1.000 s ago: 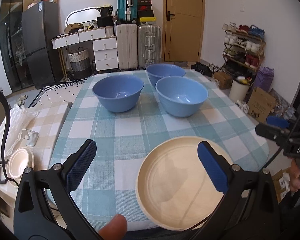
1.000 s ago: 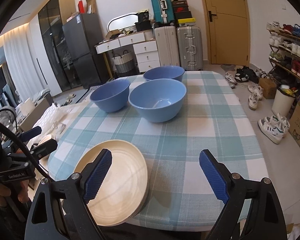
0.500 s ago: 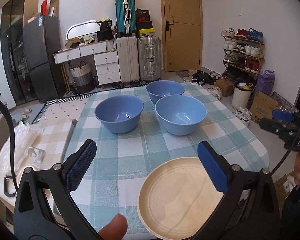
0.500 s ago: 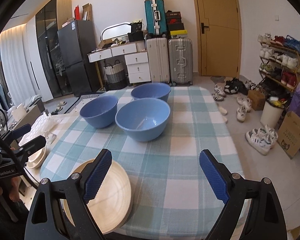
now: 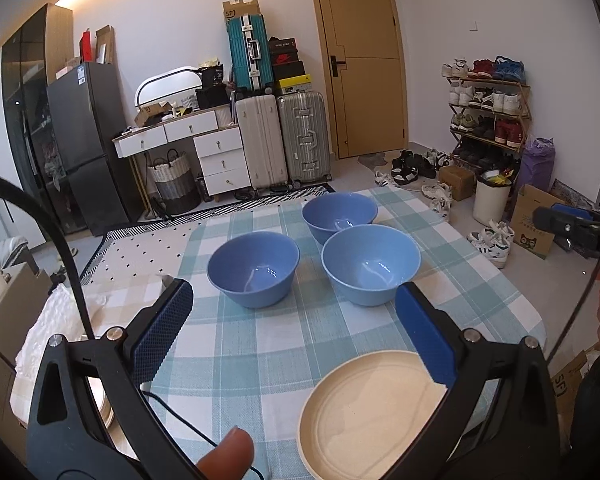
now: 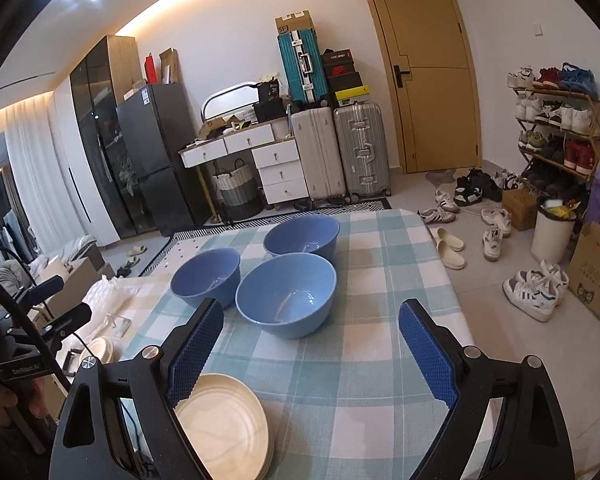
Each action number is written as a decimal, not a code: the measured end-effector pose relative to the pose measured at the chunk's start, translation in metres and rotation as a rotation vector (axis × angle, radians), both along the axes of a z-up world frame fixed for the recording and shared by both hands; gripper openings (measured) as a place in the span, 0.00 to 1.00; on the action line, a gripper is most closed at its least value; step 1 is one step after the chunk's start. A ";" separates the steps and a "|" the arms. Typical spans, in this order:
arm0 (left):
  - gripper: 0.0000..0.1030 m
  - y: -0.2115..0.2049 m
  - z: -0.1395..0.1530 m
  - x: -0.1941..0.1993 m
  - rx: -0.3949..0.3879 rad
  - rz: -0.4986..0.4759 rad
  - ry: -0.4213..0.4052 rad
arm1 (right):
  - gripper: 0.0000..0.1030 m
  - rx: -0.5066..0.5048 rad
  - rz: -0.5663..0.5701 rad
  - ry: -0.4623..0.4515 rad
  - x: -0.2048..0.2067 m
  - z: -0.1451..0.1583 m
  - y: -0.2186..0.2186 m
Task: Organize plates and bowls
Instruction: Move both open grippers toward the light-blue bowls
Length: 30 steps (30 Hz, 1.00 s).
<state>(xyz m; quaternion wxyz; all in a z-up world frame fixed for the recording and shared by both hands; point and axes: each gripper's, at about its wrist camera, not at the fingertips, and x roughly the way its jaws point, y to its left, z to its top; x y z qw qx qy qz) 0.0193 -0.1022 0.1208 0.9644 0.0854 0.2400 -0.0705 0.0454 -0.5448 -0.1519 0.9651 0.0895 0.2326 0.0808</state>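
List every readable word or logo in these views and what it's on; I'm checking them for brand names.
"SF": cardboard box atop the teal suitcase.
"SF": box on the floor, lower right.
"DA", cut off: right gripper.
Left gripper label, shoebox print, fridge sticker: too blurred.

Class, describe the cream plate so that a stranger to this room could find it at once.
Start at the table with the checked cloth. Three blue bowls cluster in the middle; the cream plate lies flat at the near edge, apart from them. It alone is pale, shallow and wide, while its neighbours are deep and blue.
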 end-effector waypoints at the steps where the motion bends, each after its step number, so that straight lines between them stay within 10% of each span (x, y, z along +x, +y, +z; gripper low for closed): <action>1: 0.98 0.000 0.003 0.003 -0.008 0.002 0.005 | 0.89 -0.003 -0.004 -0.006 0.000 0.003 -0.001; 30: 0.98 -0.005 0.065 0.057 -0.027 0.031 0.007 | 0.93 -0.033 0.012 -0.021 0.057 0.059 -0.008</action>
